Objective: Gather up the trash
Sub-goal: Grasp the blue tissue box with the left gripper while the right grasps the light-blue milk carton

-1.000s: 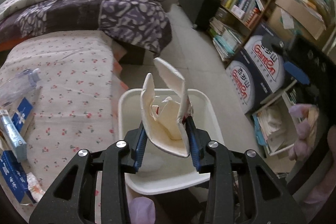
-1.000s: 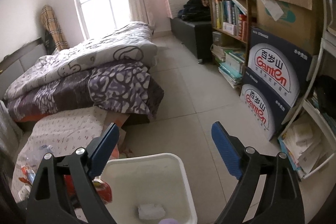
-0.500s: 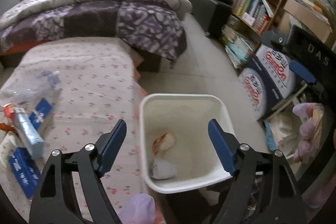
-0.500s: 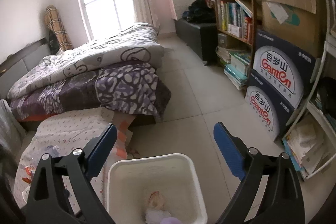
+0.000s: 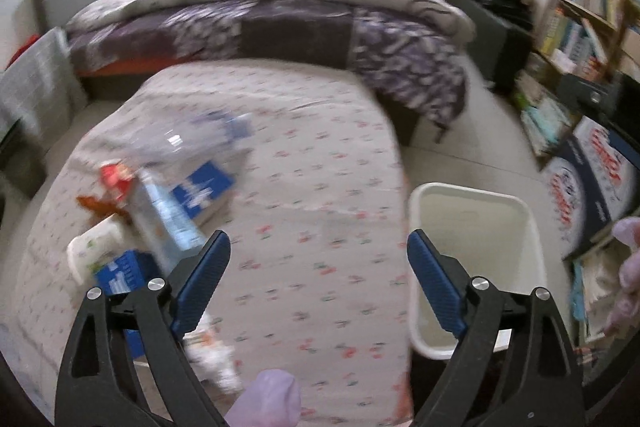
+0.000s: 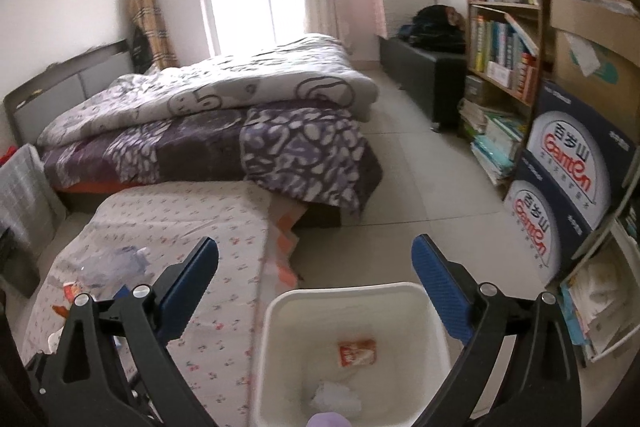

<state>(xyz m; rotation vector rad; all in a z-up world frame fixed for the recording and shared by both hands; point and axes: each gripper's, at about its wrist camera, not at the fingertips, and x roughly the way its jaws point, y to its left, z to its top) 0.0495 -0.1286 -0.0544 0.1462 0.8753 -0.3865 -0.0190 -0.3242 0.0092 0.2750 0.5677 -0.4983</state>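
Observation:
A white bin (image 5: pixel 476 259) stands on the floor beside a low table with a floral cloth (image 5: pixel 312 155); in the right wrist view the bin (image 6: pixel 352 347) holds a flattened cup with red print (image 6: pixel 357 351) and a crumpled tissue (image 6: pixel 335 397). Trash lies on the cloth's left: a clear plastic bottle (image 5: pixel 196 139), a long light-blue box (image 5: pixel 168 219), blue boxes (image 5: pixel 202 187), a red wrapper (image 5: pixel 114 177), a white cup (image 5: pixel 94 247), crumpled paper (image 5: pixel 212 351). My left gripper (image 5: pixel 319 271) is open and empty over the cloth. My right gripper (image 6: pixel 315 281) is open and empty above the bin.
A bed with a purple and white quilt (image 6: pixel 224 115) lies behind the table. A bookshelf (image 6: pixel 504 39) and dark Ganten cartons (image 6: pixel 560 187) line the right wall. Tiled floor (image 6: pixel 424 187) runs between bed and shelves.
My left gripper let the folded paper cup go into the bin, opened, and swung left over the cloth toward the trash pile. The right gripper stayed open above the bin.

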